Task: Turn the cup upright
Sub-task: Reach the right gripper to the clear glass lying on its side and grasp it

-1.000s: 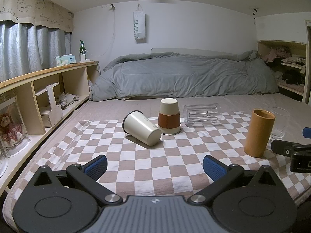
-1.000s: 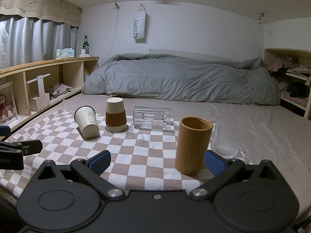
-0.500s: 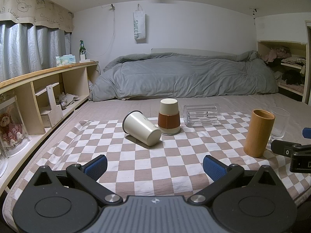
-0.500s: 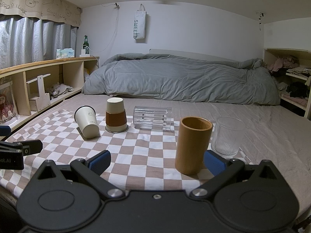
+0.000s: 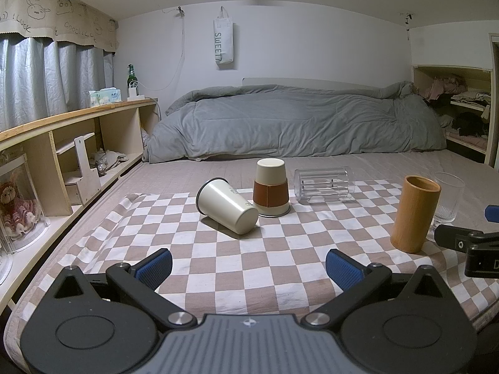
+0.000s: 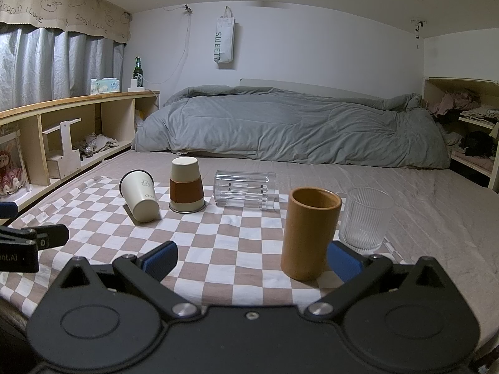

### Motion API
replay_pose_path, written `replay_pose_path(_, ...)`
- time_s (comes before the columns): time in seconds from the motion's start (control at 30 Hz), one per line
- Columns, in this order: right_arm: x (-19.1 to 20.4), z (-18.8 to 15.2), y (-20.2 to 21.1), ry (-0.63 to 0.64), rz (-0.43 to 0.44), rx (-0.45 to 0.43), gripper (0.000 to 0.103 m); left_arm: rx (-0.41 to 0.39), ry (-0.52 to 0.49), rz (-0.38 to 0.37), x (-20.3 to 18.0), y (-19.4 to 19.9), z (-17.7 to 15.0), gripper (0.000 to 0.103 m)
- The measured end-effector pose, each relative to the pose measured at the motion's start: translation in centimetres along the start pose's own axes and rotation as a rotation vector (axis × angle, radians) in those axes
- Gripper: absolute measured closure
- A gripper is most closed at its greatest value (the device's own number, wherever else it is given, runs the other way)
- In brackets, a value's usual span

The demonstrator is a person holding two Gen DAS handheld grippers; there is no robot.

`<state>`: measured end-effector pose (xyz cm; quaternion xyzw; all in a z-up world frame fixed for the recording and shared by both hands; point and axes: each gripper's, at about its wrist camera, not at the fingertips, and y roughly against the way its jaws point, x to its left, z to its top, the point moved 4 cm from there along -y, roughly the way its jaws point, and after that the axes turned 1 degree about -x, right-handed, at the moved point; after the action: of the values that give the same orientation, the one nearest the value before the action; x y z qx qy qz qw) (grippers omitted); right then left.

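Nothing had changed in the last second: both wrist views matched the earlier ones, with no cup shifted and neither gripper any nearer. By my reading the task had not begun, and the pause looked like a lining-up before the reach.

The white paper cup (image 5: 225, 205) lay on its side on the checkered cloth (image 5: 280, 265), mouth toward the left shelf and base just beside, perhaps touching, the upside-down cup with the brown sleeve (image 5: 270, 187). A clear plastic tumbler (image 5: 322, 184) also lay on its side behind them. Which of the three was meant I could not tell. The bamboo cup (image 6: 308, 233) and the ribbed glass (image 6: 363, 219) already stood upright, close together.

The left gripper (image 5: 248, 265) hovered low over the near edge of the cloth, its fingers spread wide with nothing between them, pointed roughly at the tipped white cup but well apart from it. The right gripper (image 6: 252, 260) was held level at the same height, also spread wide and empty; the bamboo cup stood just ahead of its right finger (image 6: 344, 263), hiding part of it.
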<state>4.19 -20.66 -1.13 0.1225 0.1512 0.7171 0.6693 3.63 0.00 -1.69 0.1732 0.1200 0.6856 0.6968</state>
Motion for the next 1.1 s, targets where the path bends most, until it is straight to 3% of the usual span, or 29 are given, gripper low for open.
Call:
replay_pose_path(0.37, 0.1, 0.1, -0.2, -0.008, 0.003, 0.007, 0.0, -0.004, 0.007, 0.001, 0.1, 0.1, 0.0, 0.0)
replay_pose_path(0.6, -0.9, 1.6, -3.0, -0.16, 0.021, 0.077, 0.0, -0.02, 0.012, -0.009, 0.4, 0.8, 0.2, 0.0)
replay_pose_path(0.9, 0.6, 6.5, -11.4, -0.367, 0.119, 0.193, 0.0, -0.034, 0.055, 0.002, 2.7, 1.8, 0.1, 0.0)
replay_pose_path(1.1, 0.9, 9.1, -19.8, -0.604, 0.091, 0.287, 0.0, -0.018, 0.102, 0.024, 4.9, 2.3, -0.4, 0.0)
